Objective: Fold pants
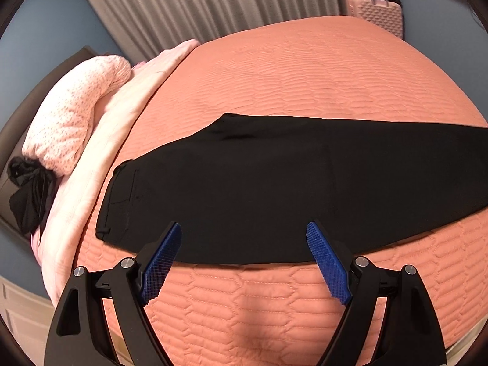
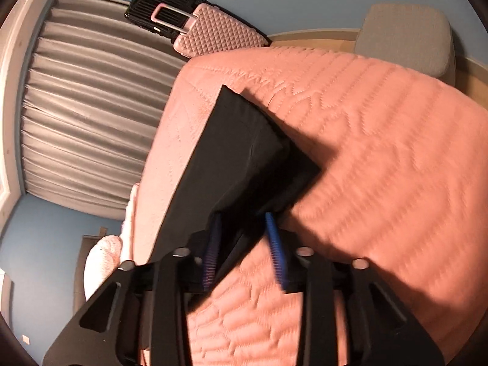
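Black pants (image 1: 259, 183) lie folded lengthwise across an orange quilted bedspread (image 1: 305, 76), waistband at the left, legs running off to the right. My left gripper (image 1: 244, 231) is open and empty, its blue pads (image 1: 161, 265) hovering over the near edge of the pants. In the right wrist view, my right gripper (image 2: 244, 222) is shut on the leg end of the pants (image 2: 238, 146) and holds it lifted above the bedspread (image 2: 381, 152). The fabric hides the fingertips.
Pink pillows (image 1: 76, 113) and a pale blanket (image 1: 100, 158) lie at the head of the bed, with a black cloth (image 1: 27, 192) beside them. A pink suitcase (image 1: 378, 15) and grey curtains (image 1: 213, 0) stand beyond the bed. A grey chair (image 2: 405, 36) stands at the far side.
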`<state>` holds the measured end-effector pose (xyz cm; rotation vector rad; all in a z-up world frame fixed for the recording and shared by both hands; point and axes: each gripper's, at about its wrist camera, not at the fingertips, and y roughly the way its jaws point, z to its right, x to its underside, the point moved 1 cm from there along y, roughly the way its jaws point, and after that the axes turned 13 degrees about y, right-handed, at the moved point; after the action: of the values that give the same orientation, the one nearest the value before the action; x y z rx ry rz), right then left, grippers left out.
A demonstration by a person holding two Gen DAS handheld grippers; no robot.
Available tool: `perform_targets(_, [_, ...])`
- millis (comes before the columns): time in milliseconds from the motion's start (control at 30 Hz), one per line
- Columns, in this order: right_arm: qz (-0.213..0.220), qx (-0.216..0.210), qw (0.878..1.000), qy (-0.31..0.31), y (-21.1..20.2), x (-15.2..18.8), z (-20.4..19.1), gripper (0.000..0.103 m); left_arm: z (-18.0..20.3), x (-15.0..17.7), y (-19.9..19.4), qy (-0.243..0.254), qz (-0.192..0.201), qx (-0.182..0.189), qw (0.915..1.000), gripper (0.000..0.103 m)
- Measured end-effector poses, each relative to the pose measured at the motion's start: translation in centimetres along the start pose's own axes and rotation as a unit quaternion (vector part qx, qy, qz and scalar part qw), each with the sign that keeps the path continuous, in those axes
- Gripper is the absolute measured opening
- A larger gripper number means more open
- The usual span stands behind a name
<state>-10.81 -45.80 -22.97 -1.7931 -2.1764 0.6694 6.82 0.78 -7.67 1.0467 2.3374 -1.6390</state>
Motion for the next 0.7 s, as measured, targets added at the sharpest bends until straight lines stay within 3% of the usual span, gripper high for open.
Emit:
perform_targets(100, [0.016, 0.003, 1.000, -0.010, -0.6, 0.4, -0.6, 0.067, -0.5, 0.2, 0.2, -0.003, 0.000, -0.001, 1.0000, 0.082])
perform_targets(333, [0.035, 0.048, 0.997, -0.038, 2.9, -1.7, -2.6, 0.071, 0.2, 0.2, 0.1, 0.002, 0.001, 0.005, 1.0000, 0.082])
perform_targets(367, [0.036, 0.051, 0.997, -0.046, 3.2, -1.7, -2.8, 0.059, 0.3, 0.2, 0.1, 0.006, 0.001, 0.003, 1.0000, 0.082])
perform_targets(400, [0.032, 0.057, 0.996, -0.054, 3.5, -1.6, -2.8, 0.033, 0.4, 0.3, 0.1, 0.009, 0.000, 0.001, 1.0000, 0.082])
perform_targets(467, [0.024, 0.045, 0.998, -0.032, 3.8, -1.7, -2.2, 0.008, 0.5, 0.4, 0.5, 0.010, -0.005, 0.003, 0.9999, 0.082])
perform_targets(533, [0.038, 0.048, 0.997, -0.054, 3.1, -1.0, -3.6, 0.007, 0.3, 0.6, 0.8, 0.008, -0.009, 0.005, 0.9999, 0.082])
perform_targets(633, [0.041, 0.052, 0.986, -0.152, 2.7, 1.4, -9.9, 0.007, -0.5, 1.2, 1.4, -0.004, -0.014, 0.014, 0.9998, 0.082])
perform_targets(700, [0.019, 0.056, 0.966, -0.251, 4.2, 4.9, -16.0, 0.007, -1.3, 1.9, 2.0, -0.015, -0.018, 0.019, 0.9996, 0.082])
